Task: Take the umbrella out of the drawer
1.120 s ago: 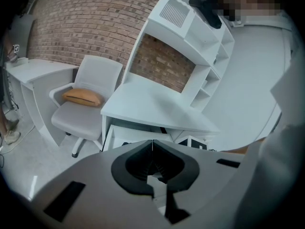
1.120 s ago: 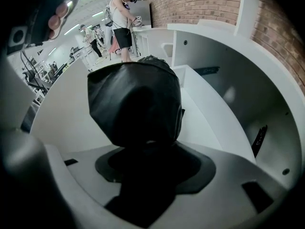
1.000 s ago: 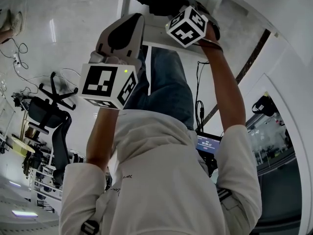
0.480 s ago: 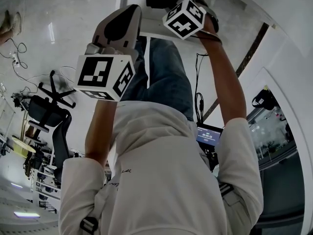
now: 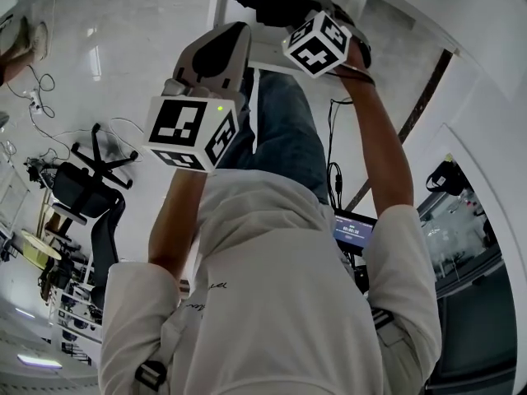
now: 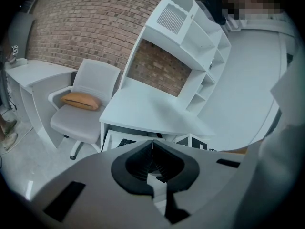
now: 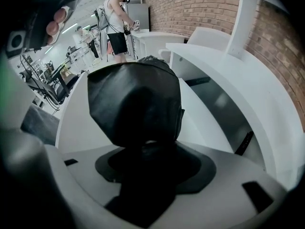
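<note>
On the far left a pale chair with an orange cushion stands beside a white desk. Under the desk top a drawer is pulled open. The left gripper hangs back from the desk. Its two fingers are pressed together with nothing between them. To the right, the right gripper is down at the drawer and its fingers pinch the near end of a black umbrella. The umbrella is folded up short into a fat bundle that sticks out in front of the gripper, over white board. I cannot tell if it is all the way out of the drawer. It looks small and light, so one gripper should be enough to lift it. The cloth looks soft and squashy, and I think it could slide under the fingers. There is likely a hard rod inside, so a firm squeeze round the middle of the bundle seems the best place to hold. A grip on loose cloth alone may let it droop or slip
</note>
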`<state>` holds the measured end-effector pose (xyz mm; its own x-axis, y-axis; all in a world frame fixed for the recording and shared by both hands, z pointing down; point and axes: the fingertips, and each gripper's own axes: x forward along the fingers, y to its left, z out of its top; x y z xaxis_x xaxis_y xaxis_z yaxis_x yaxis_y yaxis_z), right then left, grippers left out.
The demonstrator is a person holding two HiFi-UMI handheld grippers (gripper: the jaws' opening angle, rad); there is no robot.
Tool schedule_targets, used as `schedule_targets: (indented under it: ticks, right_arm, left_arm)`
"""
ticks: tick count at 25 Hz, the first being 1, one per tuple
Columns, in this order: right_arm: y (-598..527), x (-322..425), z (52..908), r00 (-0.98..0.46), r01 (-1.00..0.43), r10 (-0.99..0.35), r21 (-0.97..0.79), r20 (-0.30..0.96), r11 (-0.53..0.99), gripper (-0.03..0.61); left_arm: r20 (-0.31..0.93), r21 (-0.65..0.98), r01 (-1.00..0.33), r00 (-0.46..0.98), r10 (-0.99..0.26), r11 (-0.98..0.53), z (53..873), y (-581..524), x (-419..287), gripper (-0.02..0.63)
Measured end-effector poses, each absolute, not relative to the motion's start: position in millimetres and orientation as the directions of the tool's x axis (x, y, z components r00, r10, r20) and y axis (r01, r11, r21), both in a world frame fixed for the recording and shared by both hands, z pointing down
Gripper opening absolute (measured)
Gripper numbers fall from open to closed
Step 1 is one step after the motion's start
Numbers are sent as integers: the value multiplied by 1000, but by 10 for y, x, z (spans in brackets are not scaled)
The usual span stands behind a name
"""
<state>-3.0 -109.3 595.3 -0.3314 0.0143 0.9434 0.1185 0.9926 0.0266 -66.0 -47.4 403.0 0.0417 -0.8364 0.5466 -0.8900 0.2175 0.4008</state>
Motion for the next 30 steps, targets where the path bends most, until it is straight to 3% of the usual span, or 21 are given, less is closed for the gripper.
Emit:
schedule_targets:
  ticks: [30]
  right_arm:
    - [-1090,21,5453,-374,34,-34,51,927,998,244]
  left_arm:
    - [519,367,-910,27,-854,194,3669,-455,-835,17]
